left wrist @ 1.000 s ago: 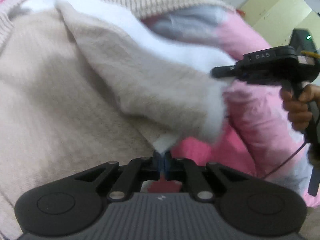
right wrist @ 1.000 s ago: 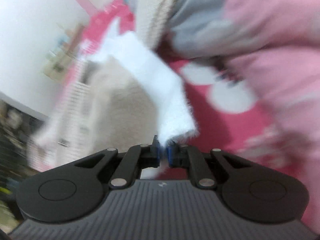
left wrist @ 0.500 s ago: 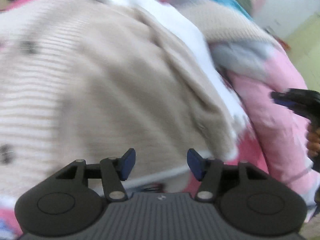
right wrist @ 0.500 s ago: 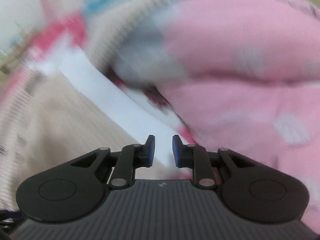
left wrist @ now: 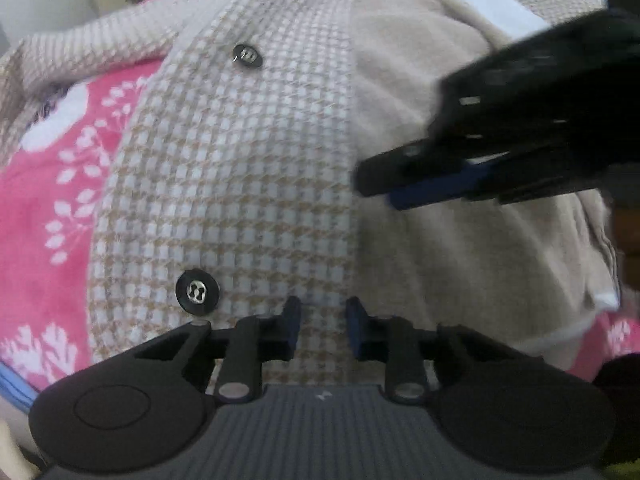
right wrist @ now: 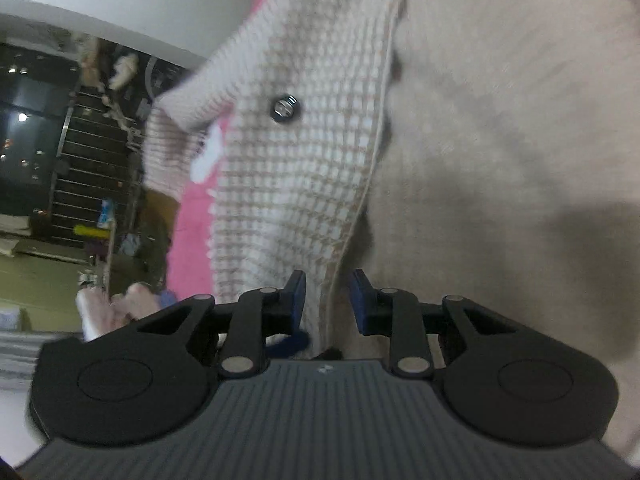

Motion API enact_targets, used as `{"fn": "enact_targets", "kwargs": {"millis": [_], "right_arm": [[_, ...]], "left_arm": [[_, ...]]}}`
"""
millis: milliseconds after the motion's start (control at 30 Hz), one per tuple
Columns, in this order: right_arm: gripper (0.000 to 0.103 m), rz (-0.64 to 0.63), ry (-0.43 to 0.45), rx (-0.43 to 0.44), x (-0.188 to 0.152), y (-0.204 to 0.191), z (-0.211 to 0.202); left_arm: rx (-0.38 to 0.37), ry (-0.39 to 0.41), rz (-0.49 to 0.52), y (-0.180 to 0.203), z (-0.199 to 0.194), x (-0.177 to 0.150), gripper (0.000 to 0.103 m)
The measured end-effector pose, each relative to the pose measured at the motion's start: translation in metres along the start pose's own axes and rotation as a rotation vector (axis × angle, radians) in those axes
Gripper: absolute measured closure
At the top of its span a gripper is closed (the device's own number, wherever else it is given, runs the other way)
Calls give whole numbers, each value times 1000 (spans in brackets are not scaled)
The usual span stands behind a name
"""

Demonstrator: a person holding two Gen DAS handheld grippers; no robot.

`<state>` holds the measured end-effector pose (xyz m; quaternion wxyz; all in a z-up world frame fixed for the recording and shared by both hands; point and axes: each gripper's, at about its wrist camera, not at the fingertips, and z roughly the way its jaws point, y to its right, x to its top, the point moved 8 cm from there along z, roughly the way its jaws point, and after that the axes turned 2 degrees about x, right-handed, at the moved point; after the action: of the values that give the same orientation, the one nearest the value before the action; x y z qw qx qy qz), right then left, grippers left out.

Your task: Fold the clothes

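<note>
Both grippers, left (left wrist: 322, 326) & right (right wrist: 326, 298), unclenched over 1 cardigan (left wrist: 248, 168), 2 buttons (left wrist: 197, 292).

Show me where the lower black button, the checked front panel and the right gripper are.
lower black button (left wrist: 197, 292), left wrist view, its metal centre
checked front panel (left wrist: 240, 168), left wrist view, mid-panel
right gripper (left wrist: 384, 190), left wrist view, fingertips

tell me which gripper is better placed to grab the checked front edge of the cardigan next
Right, probably. The right gripper has its open jaws straddling the checked panel's edge. The left gripper hovers open over mid-panel near a button, with no edge to pinch.
</note>
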<state>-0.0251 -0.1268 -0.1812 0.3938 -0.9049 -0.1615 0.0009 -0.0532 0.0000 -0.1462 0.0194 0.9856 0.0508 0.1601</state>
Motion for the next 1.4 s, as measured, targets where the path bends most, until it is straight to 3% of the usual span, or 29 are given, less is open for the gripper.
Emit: {"fn": "enact_targets", "kwargs": {"millis": [100,133,167,267,367,500,533,633,733,833,933,1000,1067,1233,1300,1333,1367,1400], "right_arm": [[79,56,-62,1,3,5,23],[79,75,-74,-6,1,7,24],[81,94,-86,-13,-1,9,25],[97,108,-98,17,-5,8,26],[99,27,-76,65,-4,-7,5],[100,-55,14,116,7,-26,-50],[100,-79,40,116,12,-27,-64],[100,-165,113,50,26,-15,-98],[100,-141,129,-39,39,25,-101],[99,-116,81,-150,44,69,-80],[98,-98,69,-158,40,77,-69],[96,-71,83,-139,38,73,-70],[95,-42,95,-113,40,68,-71],[93,23,72,-55,24,67,-64],[97,8,57,-81,17,68,-55],[99,-3,57,-96,14,66,-54],[99,-11,69,-99,12,62,-60],[100,-22,94,-91,11,56,-69]], "left_arm": [[-9,-12,-15,-4,4,-3,81],[-11,-11,-15,-5,3,-6,85],[-18,-8,-14,-5,3,-7,95],[-74,28,-6,-5,-3,-4,99],[-162,114,33,5,-33,3,99],[-334,214,-4,23,-76,18,99],[-388,217,-24,28,-82,20,96],[-501,180,-84,38,-89,18,60],[-459,123,-93,24,-81,1,57],[-405,68,-198,-14,-77,-12,58],[-348,36,-359,-68,-70,-14,56],[-277,-21,-408,-92,-55,-14,55],[-217,-39,-423,-105,-39,-13,54],[-194,-72,-430,-102,-2,-5,49],[-172,-105,-424,-99,13,-5,54],[-170,-106,-422,-98,17,-5,62],[-179,-106,-419,-98,17,-4,83],[-209,-100,-413,-96,14,-2,97]]}}
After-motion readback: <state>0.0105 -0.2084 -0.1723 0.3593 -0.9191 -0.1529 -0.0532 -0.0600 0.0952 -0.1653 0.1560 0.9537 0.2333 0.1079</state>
